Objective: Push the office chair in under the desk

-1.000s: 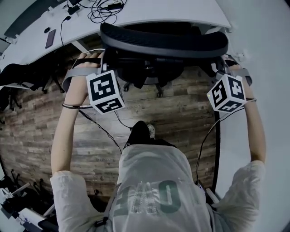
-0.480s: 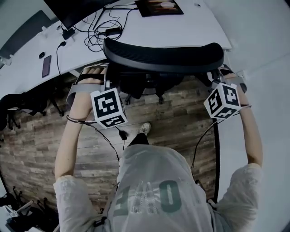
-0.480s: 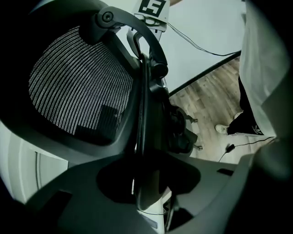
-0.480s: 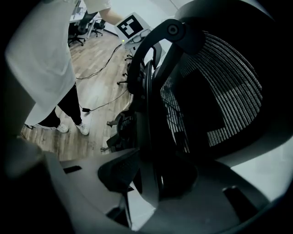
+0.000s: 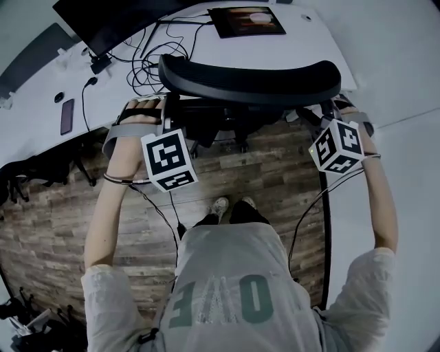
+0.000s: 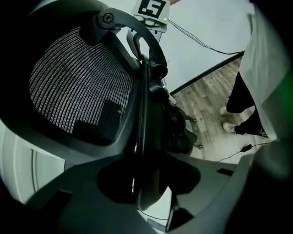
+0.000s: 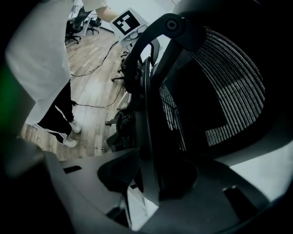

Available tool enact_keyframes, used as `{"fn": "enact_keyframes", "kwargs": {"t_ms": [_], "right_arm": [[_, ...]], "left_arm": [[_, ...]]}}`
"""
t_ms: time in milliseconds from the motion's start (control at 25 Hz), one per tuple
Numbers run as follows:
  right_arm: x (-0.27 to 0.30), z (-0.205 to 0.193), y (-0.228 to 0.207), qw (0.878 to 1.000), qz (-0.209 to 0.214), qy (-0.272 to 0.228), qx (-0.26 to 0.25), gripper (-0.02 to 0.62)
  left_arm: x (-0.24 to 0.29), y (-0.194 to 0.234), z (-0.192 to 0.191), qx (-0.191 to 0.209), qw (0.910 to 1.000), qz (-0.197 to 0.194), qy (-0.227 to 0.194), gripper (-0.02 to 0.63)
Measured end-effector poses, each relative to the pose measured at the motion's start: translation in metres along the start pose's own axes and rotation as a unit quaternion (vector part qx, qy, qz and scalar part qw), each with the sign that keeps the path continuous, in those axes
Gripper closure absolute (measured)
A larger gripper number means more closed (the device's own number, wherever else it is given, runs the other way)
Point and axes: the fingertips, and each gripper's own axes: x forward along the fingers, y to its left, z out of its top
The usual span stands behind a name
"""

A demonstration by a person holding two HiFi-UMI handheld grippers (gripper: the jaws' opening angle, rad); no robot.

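Black mesh in a dark plastic frame makes up the back of the chair (image 5: pixel 249 81), which stands at 12 o'clock in the head view, right against the near edge of the white desk (image 5: pixel 302 48). The back hides the seat, so I cannot tell how far under it sits.

The left gripper (image 5: pixel 166 111) holds the 9 o'clock end of the back and the right gripper (image 5: pixel 328 114) the 3 o'clock end. In each gripper view the frame's rim runs straight down into the gap and both fingers are clamped on it. The left pair stands a little wider than the right, probably because the rim is thicker there.

The 2 holds mirror each other, most likely so the push goes in evenly and the wheeled chair rolls straight instead of swinging round. Both arms reach out nearly straight toward 12 o'clock, and the shoes (image 5: pixel 230 205) are planted on the wooden floor (image 5: pixel 268 172) at 6 o'clock of the chair, squarely behind it.

On the desk, a monitor (image 5: pixel 117 20), loose cables (image 5: pixel 155 58) and a phone (image 5: pixel 67 115) lie at 10 to 11 o'clock, back from the edge and clear of the chair
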Motion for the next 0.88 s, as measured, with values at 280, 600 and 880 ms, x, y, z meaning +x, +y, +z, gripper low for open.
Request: {"fn": "enact_keyframes", "kwargs": {"t_ms": [280,600,880], "right_arm": [[0.016,-0.021,-0.021,1.000,0.007,-0.009,-0.019,0.468],[0.015,-0.016,-0.021,0.998,0.006,-0.054,-0.033,0.466],[0.014,-0.015,-0.022,0.997,0.007,-0.082,-0.012,0.466]], "left_arm": [[0.009,0.008,0.018,-0.022,0.9996,0.007,-0.015,0.445],[0.010,0.007,0.013,-0.030,0.9994,0.005,0.013,0.445],[0.010,0.007,0.012,-0.032,0.9991,0.006,0.026,0.443]]}}
